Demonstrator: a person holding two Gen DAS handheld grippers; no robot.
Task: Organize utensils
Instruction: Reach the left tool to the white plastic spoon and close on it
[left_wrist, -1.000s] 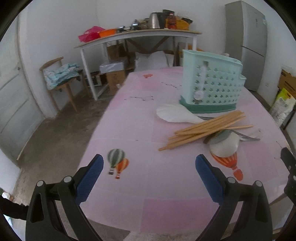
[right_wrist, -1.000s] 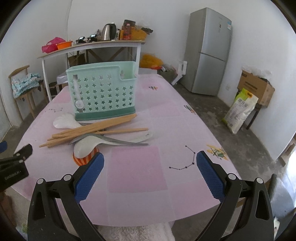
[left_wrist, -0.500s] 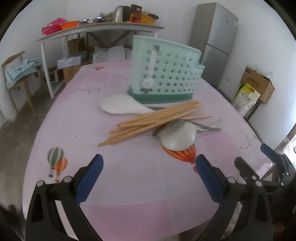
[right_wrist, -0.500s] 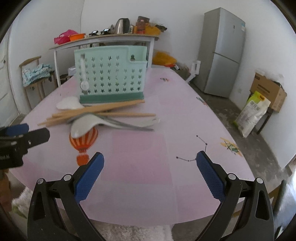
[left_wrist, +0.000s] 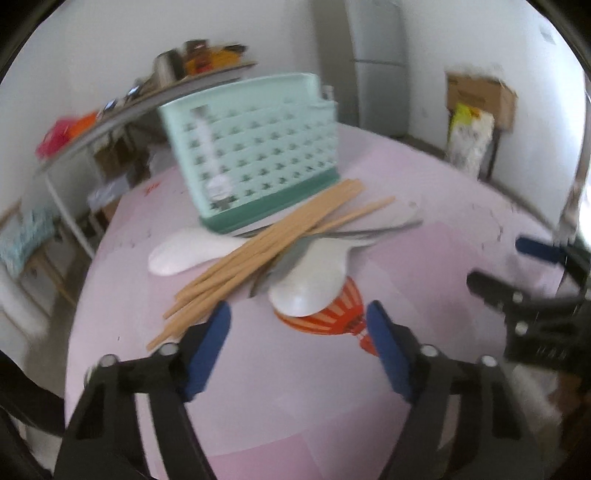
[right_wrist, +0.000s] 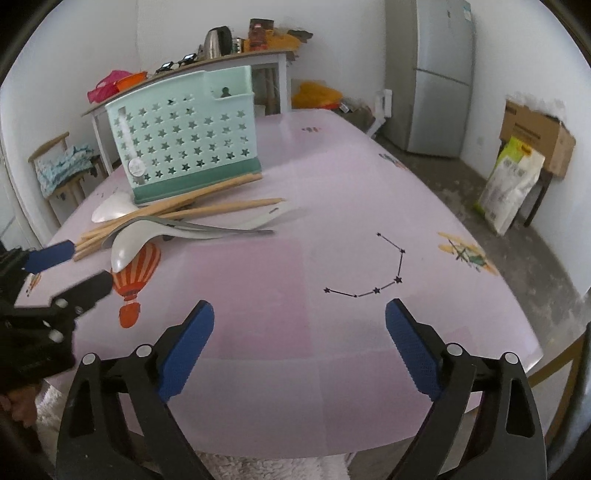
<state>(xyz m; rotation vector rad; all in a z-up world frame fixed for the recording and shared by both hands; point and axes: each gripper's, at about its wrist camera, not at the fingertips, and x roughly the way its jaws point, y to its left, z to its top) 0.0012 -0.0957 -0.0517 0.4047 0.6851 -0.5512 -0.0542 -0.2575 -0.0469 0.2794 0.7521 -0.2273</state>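
A mint-green utensil holder (left_wrist: 255, 158) with star holes stands upright on the pink table (left_wrist: 295, 406). In front of it lies a pile: a bundle of wooden chopsticks (left_wrist: 258, 251), two white spoons (left_wrist: 184, 253) (left_wrist: 314, 284) and grey metal cutlery (left_wrist: 369, 232). My left gripper (left_wrist: 295, 317) hovers just short of the nearer white spoon, its jaws closing with nothing between the pads. My right gripper (right_wrist: 299, 310) hangs over bare tablecloth to the right of the pile (right_wrist: 177, 214), its jaws closing slightly on nothing. Each gripper also shows at the edge of the other's view.
A long side table (right_wrist: 221, 62) with a kettle and jars stands behind. A fridge (right_wrist: 436, 74), a cardboard box (right_wrist: 535, 136) and a sack (right_wrist: 509, 188) are at the right. A chair (right_wrist: 62, 166) is at the left. The table's near edge (right_wrist: 332, 443) lies below my grippers.
My left gripper swung right and down toward the utensil pile, rolled, and its jaws narrowed. My right gripper sank closer to the table, its jaws a little narrower.
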